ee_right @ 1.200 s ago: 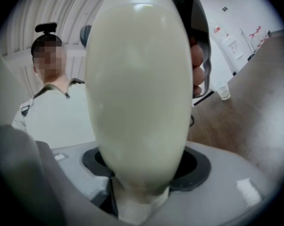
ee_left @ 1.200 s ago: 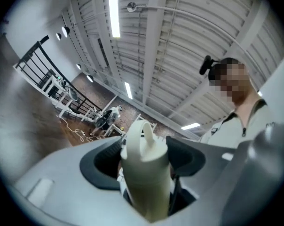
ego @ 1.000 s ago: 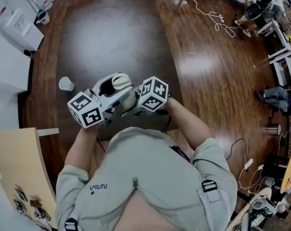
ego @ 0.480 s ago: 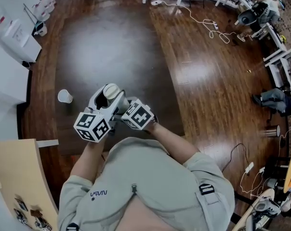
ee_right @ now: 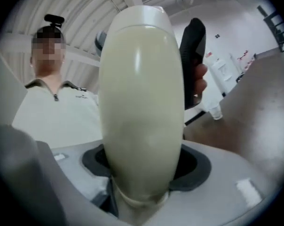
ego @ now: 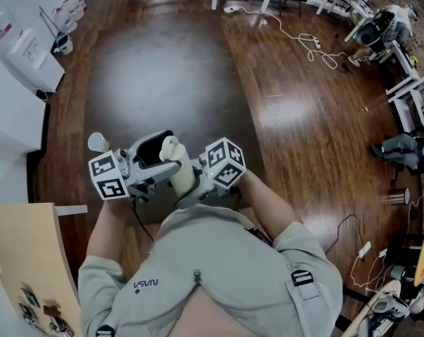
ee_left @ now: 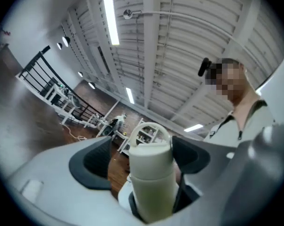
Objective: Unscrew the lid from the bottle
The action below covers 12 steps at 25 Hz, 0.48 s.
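A cream bottle (ego: 180,174) with a loop-handled lid (ee_left: 149,147) is held up in front of the person's chest, above the dark table (ego: 163,62). My right gripper (ego: 194,181) is shut on the bottle's body (ee_right: 142,102), which fills the right gripper view between the dark pads (ee_right: 198,166). My left gripper (ego: 166,161) comes in from the left at the lid end. Its jaws have just been opening. The lid stands between them, with a clear gap to the left pad (ee_left: 90,161). The left gripper's black finger (ee_right: 193,55) shows behind the bottle.
A white paper cup (ego: 97,142) stands on the table close to the left gripper's marker cube (ego: 108,176); it also shows as the cup (ee_right: 216,112) in the right gripper view. White cabinets (ego: 22,41) line the left side. Cables (ego: 307,34) lie on the wood floor.
Both grippers dipped toward the lower left and came back up with the bottle. The marker cubes now stand farther apart. The left jaws are wider around the lid.
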Available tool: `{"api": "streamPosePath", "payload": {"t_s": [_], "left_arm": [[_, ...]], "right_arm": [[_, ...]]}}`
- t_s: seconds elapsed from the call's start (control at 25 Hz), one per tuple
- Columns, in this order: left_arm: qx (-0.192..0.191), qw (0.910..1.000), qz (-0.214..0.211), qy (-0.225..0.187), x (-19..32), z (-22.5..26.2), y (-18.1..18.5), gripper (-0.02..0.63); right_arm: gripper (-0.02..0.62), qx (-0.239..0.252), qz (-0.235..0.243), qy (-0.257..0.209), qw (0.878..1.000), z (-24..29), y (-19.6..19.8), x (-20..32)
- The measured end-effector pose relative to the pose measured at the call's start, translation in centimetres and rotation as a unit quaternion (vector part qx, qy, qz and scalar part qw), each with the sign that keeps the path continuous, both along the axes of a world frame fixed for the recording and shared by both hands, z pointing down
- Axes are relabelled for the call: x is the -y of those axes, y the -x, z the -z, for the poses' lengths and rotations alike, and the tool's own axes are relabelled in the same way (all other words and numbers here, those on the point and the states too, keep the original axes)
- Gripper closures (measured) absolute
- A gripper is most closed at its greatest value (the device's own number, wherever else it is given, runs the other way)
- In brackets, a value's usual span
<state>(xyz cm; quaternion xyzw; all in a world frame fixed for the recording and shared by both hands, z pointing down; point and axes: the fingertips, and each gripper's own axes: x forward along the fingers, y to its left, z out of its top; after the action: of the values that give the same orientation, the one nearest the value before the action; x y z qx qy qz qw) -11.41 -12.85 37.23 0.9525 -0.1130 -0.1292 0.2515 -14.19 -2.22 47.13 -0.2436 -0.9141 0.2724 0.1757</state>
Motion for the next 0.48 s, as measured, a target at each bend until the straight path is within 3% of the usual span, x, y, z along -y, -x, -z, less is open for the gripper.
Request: {"api": "streamPosePath", "payload": {"t_s": [0.24,0.48], "left_arm": [[-0.069,0.99,-0.119,-0.032,-2.1,3.2,0.4,0.21],[-0.083,0.9797,-0.178,-0.042,-3.4,3.8,-0.3,0.215]], "right_arm": [[0.295,0.072,0.125,0.049,0.988,4.3,-1.3,-3.3],[0.295,0.04,0.168,0.042,0.984,3.8,-1.2,-4.3]]}}
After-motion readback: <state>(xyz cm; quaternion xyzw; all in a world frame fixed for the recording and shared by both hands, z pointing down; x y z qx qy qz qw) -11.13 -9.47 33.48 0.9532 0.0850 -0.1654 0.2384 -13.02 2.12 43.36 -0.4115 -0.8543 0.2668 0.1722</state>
